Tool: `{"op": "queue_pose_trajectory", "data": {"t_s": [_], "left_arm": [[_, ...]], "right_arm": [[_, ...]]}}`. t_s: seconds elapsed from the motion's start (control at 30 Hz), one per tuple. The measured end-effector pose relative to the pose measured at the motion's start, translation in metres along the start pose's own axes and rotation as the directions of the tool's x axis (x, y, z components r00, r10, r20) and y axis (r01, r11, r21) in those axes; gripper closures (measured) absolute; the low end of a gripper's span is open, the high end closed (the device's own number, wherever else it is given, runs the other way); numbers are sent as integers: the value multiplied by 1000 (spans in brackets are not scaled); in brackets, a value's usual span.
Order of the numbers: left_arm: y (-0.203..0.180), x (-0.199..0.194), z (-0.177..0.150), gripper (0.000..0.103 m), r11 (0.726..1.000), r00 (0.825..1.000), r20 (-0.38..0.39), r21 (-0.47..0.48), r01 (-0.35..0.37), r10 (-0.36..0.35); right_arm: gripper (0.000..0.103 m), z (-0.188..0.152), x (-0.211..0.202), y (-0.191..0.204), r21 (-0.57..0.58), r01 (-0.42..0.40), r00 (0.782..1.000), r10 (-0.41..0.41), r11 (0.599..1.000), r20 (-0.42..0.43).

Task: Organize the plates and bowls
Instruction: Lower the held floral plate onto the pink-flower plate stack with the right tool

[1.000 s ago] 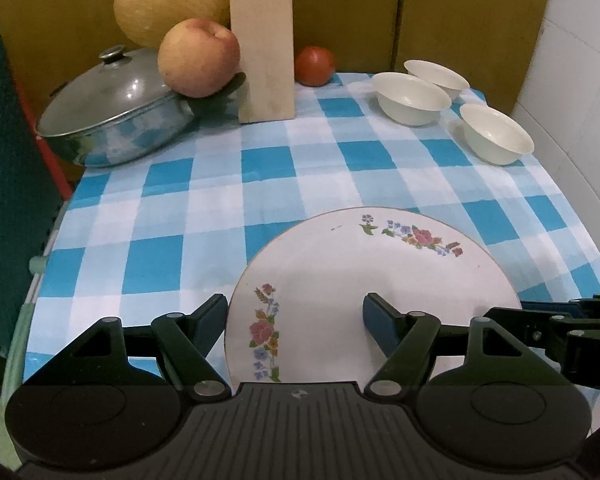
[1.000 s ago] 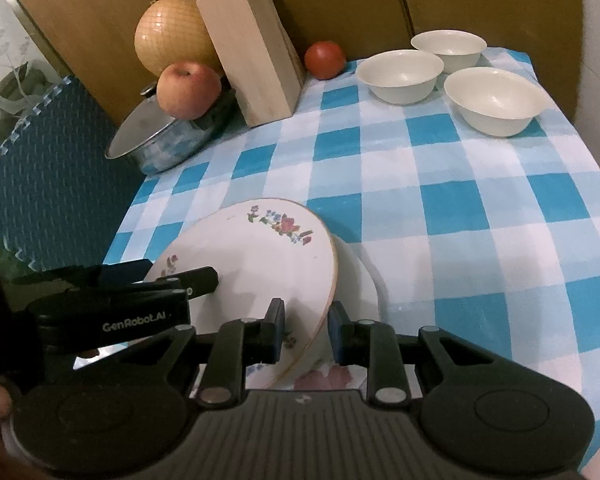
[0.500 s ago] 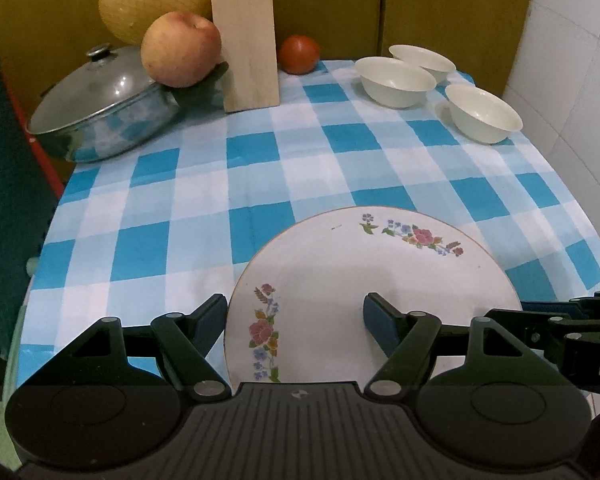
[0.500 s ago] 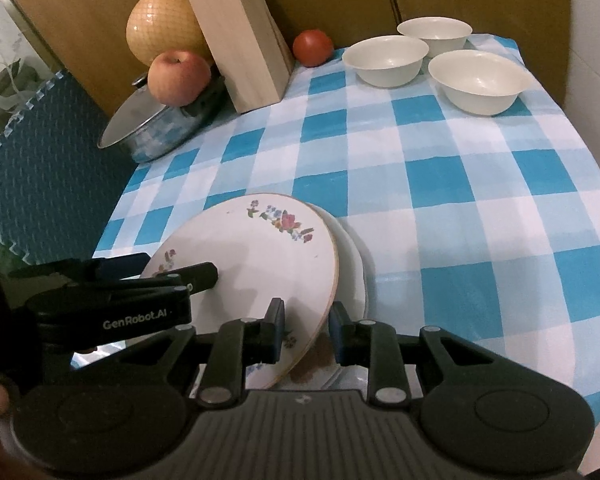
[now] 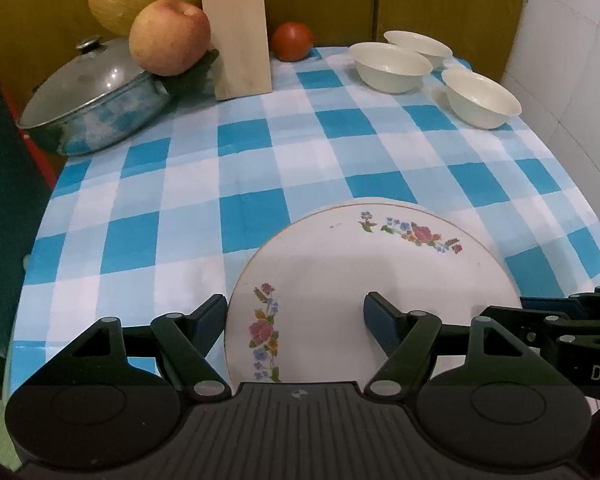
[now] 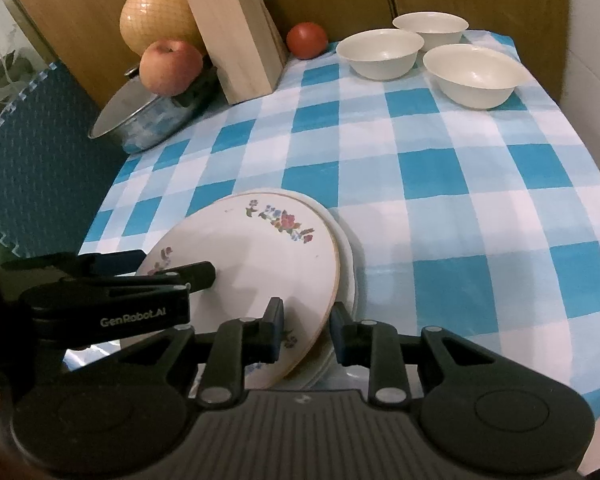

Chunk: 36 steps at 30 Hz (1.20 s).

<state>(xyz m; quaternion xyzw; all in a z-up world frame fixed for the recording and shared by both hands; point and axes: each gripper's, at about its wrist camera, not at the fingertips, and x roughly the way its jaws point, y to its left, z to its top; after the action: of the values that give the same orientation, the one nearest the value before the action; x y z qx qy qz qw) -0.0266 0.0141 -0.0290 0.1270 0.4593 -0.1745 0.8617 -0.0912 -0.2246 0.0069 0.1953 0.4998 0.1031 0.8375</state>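
Floral plate (image 6: 256, 264), tilted over other plates (image 6: 350, 264) on the near checkered tablecloth (image 6: 440, 184), has its rim between the right gripper (image 6: 306, 330)'s fingers; whether they pinch it is unclear. Left gripper (image 5: 294, 320) is spread wide across its other edge. Three white bowls (image 6: 474, 74) sit well beyond, near a tomato (image 6: 306, 39) and knife block (image 6: 236, 36).

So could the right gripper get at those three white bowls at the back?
Probably not yet: the right gripper is astride the floral plate stack. The checked cloth toward the three white bowls lies bare.
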Motion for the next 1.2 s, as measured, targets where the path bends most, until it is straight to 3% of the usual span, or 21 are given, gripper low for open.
{"op": "queue_pose_trajectory", "data": {"t_s": [0.7, 1.2], "left_arm": [[4, 5, 1, 22, 999, 1000, -16, -32, 24, -24], [-9, 3, 0, 20, 1000, 1000, 10, 30, 0, 0]], "right_arm": [[78, 0, 1, 7, -62, 55, 997, -52, 997, 50], [75, -2, 5, 10, -92, 94, 994, -88, 991, 73]]}}
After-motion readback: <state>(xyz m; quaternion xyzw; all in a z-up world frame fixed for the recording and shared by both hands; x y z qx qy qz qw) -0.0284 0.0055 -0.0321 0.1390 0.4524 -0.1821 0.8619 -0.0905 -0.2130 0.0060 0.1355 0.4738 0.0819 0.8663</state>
